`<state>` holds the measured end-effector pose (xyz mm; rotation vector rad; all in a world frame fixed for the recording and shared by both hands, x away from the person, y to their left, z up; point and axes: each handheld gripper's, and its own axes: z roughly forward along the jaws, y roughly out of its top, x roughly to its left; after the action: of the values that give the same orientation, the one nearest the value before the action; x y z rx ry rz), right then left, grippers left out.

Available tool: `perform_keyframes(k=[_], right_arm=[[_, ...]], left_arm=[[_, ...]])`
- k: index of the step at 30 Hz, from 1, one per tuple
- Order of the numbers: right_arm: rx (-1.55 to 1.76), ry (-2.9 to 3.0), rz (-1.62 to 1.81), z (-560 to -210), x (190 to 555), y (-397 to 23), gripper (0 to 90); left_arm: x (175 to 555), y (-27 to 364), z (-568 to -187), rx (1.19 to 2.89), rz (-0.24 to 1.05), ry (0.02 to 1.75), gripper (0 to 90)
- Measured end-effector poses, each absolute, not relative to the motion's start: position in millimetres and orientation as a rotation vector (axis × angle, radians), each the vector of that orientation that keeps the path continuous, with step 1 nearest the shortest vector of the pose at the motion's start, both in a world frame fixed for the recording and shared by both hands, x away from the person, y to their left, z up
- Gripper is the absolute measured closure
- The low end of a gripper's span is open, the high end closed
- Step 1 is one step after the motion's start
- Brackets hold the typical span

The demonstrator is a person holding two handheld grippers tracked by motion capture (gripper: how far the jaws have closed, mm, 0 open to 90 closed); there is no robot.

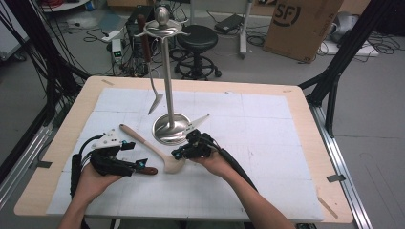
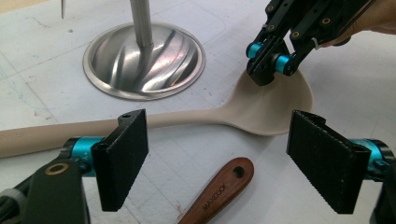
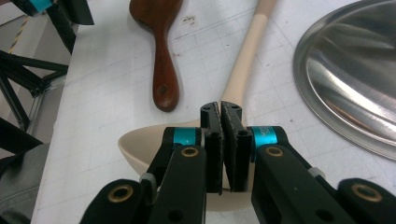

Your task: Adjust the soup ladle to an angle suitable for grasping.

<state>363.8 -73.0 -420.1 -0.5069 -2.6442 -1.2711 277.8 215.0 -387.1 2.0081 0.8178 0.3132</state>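
Left claw [image 1: 141, 165] near the front-left of the counter [image 1: 296, 157], pads apart, nothing between them; brown wooden handle [image 2: 219, 191] lying flat just under and ahead of the pads, not gripped. Hand [image 1: 93, 179] behind it low on the counter.

Beige spoon [image 1: 153, 149] flat on the counter, handle running toward the left-back, bowl [image 2: 268, 109] toward the front, just beside the stand base [image 2: 144, 60]. Brown handle parallel-ish, just beside the spoon, apart from it.

Utensil stand [image 1: 168, 81] upright at counter middle; one utensil [image 1: 152, 78] hanging from a top hook.

Right claw [image 3: 220, 122] with pads pressed together, tips down on the rim of the spoon bowl, touching or nearly so; no part of the spoon between the pads as far as can be told.

Risks, judged: closed tips pushing on the bowl edge likely to tip or skid the spoon toward the brown handle or against the stand base. Thin bowl rim flat on the counter, hard to get a pad under; slipping off likely. Open left claw close by, collision of the two claws possible if both go for the spoon. Knocking the stand could swing the hanging utensil.
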Motion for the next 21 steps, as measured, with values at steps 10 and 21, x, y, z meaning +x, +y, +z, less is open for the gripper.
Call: perform_keyframes(k=[10,21], right_arm=[[-0.458,-2.621,-1.272,-417.0,359.5,-67.1,87.4],[-0.455,-2.614,-1.224,-417.7,359.2,-70.3,88.3]], left_arm=[[277.6,214.9,-386.9,2.007,0.315,0.817,21.4],[277.2,214.9,-386.3,2.007,0.317,0.814,21.3]])
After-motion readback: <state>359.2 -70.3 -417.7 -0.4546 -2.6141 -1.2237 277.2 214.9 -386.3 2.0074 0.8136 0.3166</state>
